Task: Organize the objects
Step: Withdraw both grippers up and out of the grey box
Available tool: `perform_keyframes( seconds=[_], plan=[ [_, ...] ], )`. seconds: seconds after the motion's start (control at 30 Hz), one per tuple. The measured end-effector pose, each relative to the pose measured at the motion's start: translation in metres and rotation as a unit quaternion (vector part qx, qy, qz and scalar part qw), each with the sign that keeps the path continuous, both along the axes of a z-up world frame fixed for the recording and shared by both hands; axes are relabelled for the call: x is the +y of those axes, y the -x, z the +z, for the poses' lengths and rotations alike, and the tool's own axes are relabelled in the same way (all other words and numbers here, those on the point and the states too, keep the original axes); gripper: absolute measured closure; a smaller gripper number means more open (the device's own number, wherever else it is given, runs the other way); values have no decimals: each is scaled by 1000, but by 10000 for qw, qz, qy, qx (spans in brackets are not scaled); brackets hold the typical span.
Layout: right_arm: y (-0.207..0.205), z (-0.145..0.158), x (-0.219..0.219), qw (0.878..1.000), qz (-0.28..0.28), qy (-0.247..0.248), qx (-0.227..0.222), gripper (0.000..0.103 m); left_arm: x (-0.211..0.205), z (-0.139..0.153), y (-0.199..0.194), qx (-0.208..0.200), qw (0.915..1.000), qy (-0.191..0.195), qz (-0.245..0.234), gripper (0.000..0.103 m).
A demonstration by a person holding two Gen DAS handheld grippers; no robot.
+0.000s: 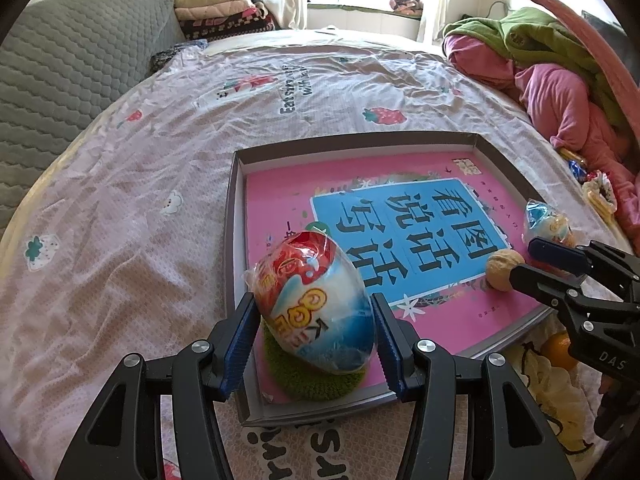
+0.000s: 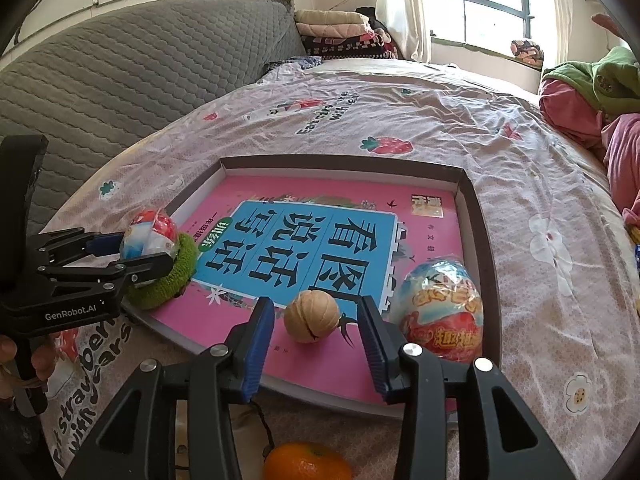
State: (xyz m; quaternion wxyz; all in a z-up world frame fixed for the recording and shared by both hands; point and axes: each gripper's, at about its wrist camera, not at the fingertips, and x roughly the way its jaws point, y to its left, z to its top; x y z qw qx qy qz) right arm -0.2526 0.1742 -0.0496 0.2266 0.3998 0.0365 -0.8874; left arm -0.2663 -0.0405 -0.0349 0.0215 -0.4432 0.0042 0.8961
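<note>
Here, a shallow grey tray (image 2: pixel 482 248) lay on the bed (image 1: pixel 120 208), its raised rim boxing in a pink book (image 2: pixel 328 200); open sheet stretched toward the upper frame. The left tool (image 1: pixel 314 336), tilted downward, clasped a wrapped toy egg (image 1: pixel 316 304) over a green knitted ring (image 2: pixel 168 276) at the tray's lower left. The right tool (image 2: pixel 316 332), released, straddled a walnut (image 2: pixel 312 316) without touching it; a second egg (image 2: pixel 440 312) stood beside the right rim, and a tangerine (image 2: pixel 306 462) lay outside the tray, at the bottom edge.

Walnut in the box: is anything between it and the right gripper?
Nothing visible. The walnut lies on the book, just ahead of the open right gripper, pads clear of it. The wrapped egg sits to its right, outside the gap.
</note>
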Motion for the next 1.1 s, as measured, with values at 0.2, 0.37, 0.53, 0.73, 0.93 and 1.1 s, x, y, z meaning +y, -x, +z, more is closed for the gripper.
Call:
perform_keyframes(
  seconds=[0.2,0.37,0.53,0.73,0.93,1.1],
  plan=[
    [-1,3,3,10000,-18,19,45,59,0,3,-1,9,10000,-14,9,46],
    [-1,5,3,10000,-33,33,64,59,0,4,-3,17,10000,8,-2,46],
    [-2,9,4,9999,-38,56,107,58,1,7,-7,56,10000,25,-6,46],
    [-5,14,6,9998,-50,98,157,58,1,13,-12,140,9999,-11,-33,46],
    [-6,18,9,9997,-71,145,189,58,1,15,-12,149,9999,-28,-37,46],
    [-6,19,9,9996,-73,164,197,58,0,16,-13,143,9999,-54,-47,46]
  ],
)
